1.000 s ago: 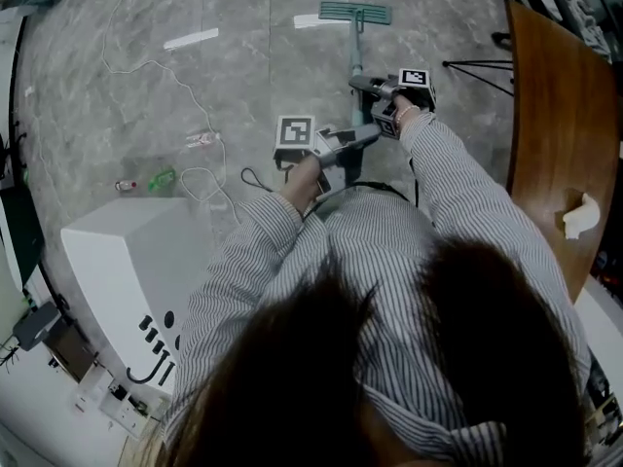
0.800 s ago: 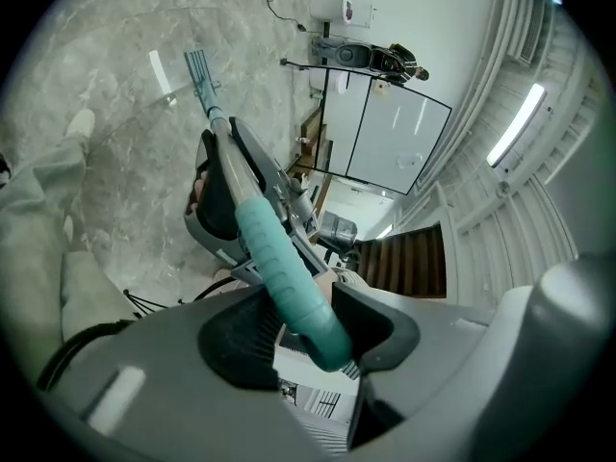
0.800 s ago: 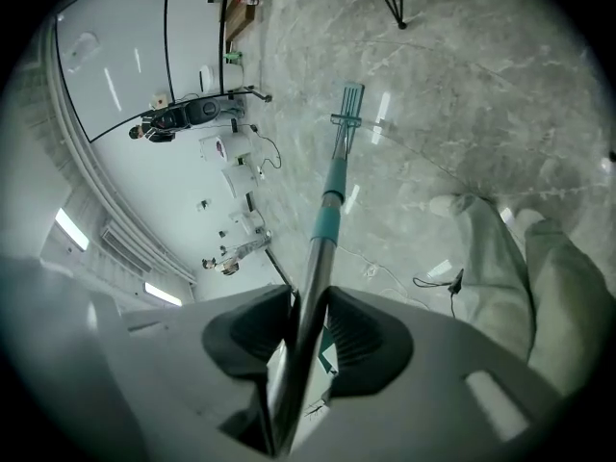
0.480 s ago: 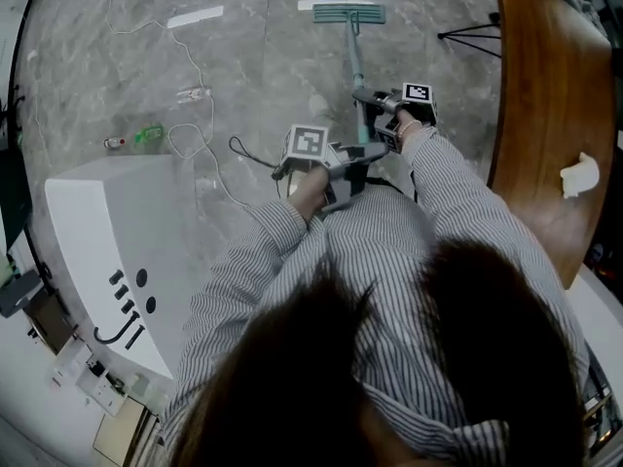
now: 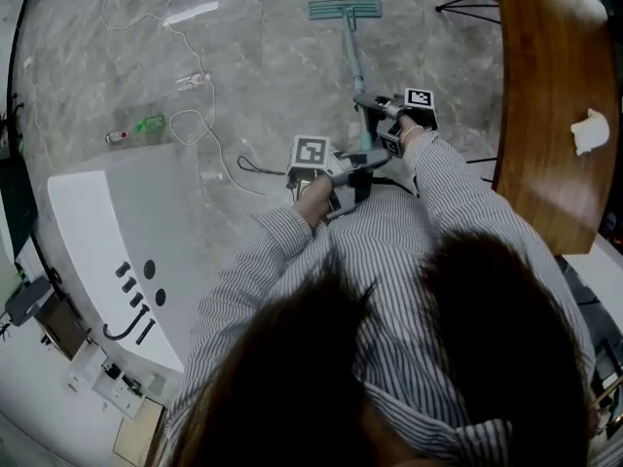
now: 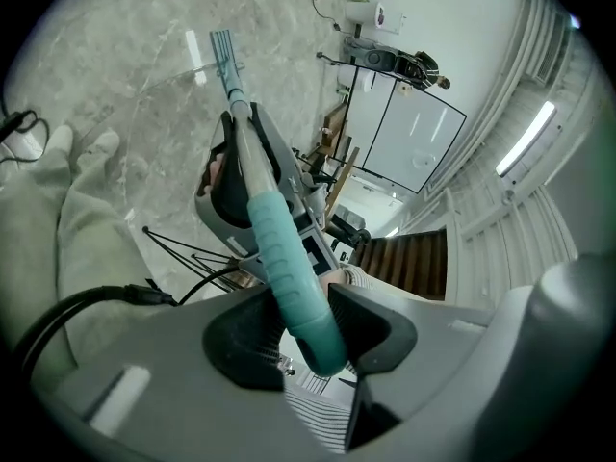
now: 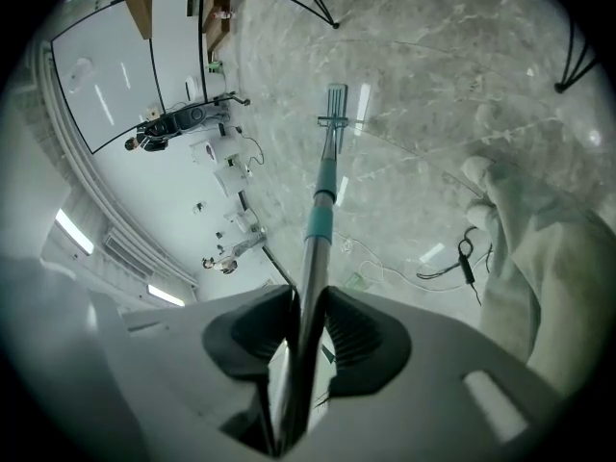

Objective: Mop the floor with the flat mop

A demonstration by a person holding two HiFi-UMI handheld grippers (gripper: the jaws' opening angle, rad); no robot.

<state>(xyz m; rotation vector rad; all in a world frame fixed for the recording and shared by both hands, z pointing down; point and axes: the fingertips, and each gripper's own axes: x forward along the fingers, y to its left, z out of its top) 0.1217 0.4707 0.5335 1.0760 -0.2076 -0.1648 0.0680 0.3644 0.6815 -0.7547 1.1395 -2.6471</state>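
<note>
Within left gripper (image 6: 313, 330) and right gripper (image 7: 306, 340), flat mop (image 5: 352, 56), head seemingly on floor (image 5: 253, 76).

Even, bright ceiling light leaves white glare streaks on the polished floor (image 5: 263, 76); shadows are faint. Both gripper views bow strongly, with dark vignetted corners and soft foregrounds.

No words or numbers can be read. The left cube (image 5: 310, 151) and right cube (image 5: 420, 98) carry only black-and-white square markers; the black marks (image 5: 136, 300) on the white box (image 5: 97, 232) are illegible.
</note>
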